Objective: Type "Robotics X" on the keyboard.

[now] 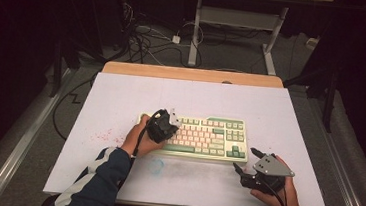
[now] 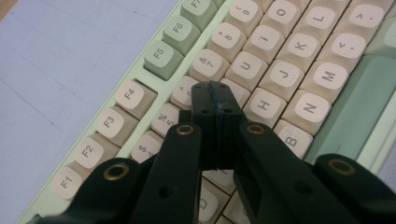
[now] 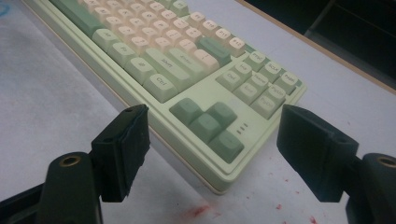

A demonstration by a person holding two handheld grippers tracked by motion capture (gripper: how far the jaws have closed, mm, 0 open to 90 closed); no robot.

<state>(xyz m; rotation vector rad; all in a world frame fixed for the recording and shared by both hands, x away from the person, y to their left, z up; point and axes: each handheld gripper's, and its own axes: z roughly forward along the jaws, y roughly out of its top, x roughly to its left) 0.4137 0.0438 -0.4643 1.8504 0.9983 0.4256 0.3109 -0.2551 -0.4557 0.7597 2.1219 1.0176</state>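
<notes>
Left gripper (image 2: 215, 88), closed, above keyboard (image 2: 299, 60) keys.

This looks like a lab or recording room, dim around a lit bench. In the middle of the high view a wooden table (image 1: 193, 75) carries a white sheet (image 1: 121, 102) with red specks at its lower left. Beyond it, at the upper middle, loose cables (image 1: 146, 39) and a white plug (image 1: 176, 39) lie on grey carpet (image 1: 235, 60). A white-legged desk (image 1: 238, 17) stands at the top, and dark curtains (image 1: 20, 43) close both edges.
</notes>
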